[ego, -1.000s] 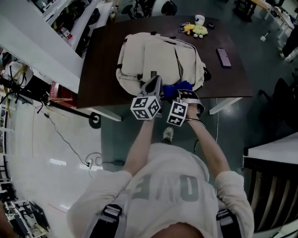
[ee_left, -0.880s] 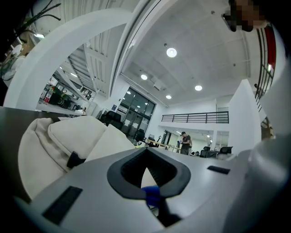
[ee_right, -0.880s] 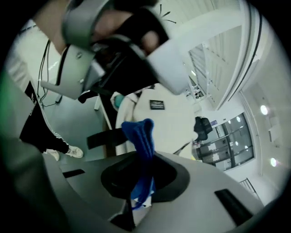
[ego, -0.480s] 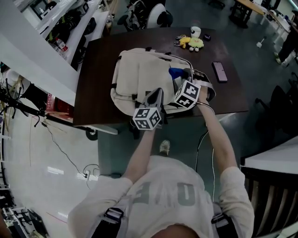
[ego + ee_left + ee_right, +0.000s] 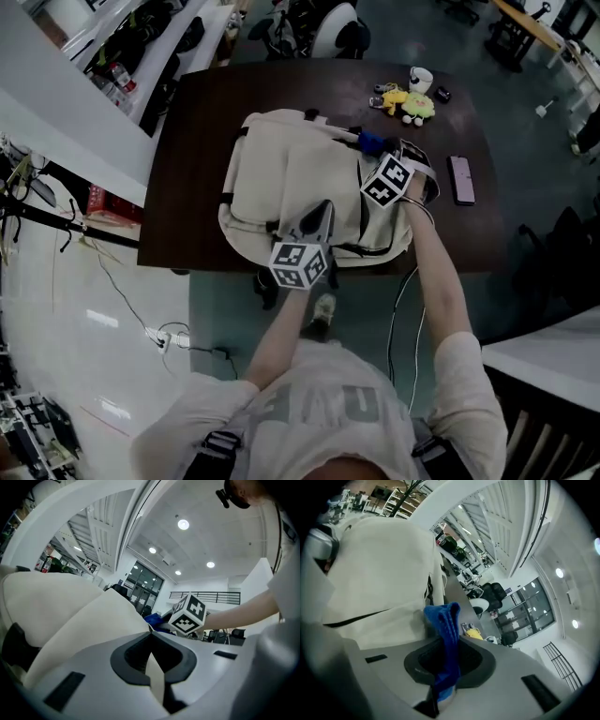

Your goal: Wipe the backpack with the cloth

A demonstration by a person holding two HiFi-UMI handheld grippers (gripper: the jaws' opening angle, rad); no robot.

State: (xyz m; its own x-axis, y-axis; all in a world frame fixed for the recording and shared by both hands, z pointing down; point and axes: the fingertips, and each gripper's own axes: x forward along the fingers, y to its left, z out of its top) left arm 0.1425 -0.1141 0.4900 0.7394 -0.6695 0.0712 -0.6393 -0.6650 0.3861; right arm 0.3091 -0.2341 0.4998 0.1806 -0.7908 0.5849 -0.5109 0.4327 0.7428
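Head view with both gripper views; items are listed from the person outward.

Nearest, the left claw (image 5: 323,208) is clenched on a fold of cream fabric at the near edge of the backpack (image 5: 286,173). In the left gripper view a thin strip of that fabric runs between the closed jaws. The bag's body rises ahead of this claw and to its left. The right claw's marker cube shows beyond it, to the right.

The backpack lies flat on the dark worktop (image 5: 197,122), under and beyond the left claw.

Farther out, the right claw (image 5: 373,152) sits over the far right part of the bag, pointing down at a slant. It is grasping the blue cloth (image 5: 446,620): the jaws are closed on it and a bunched end stands up past the tips. The cloth is against the bag's upper right edge, with the cream panel just left of this claw.

Beyond the right claw, well apart from the bag, a yellow soft toy (image 5: 414,101) lies on the worktop. To that claw's right rests a phone (image 5: 461,180).
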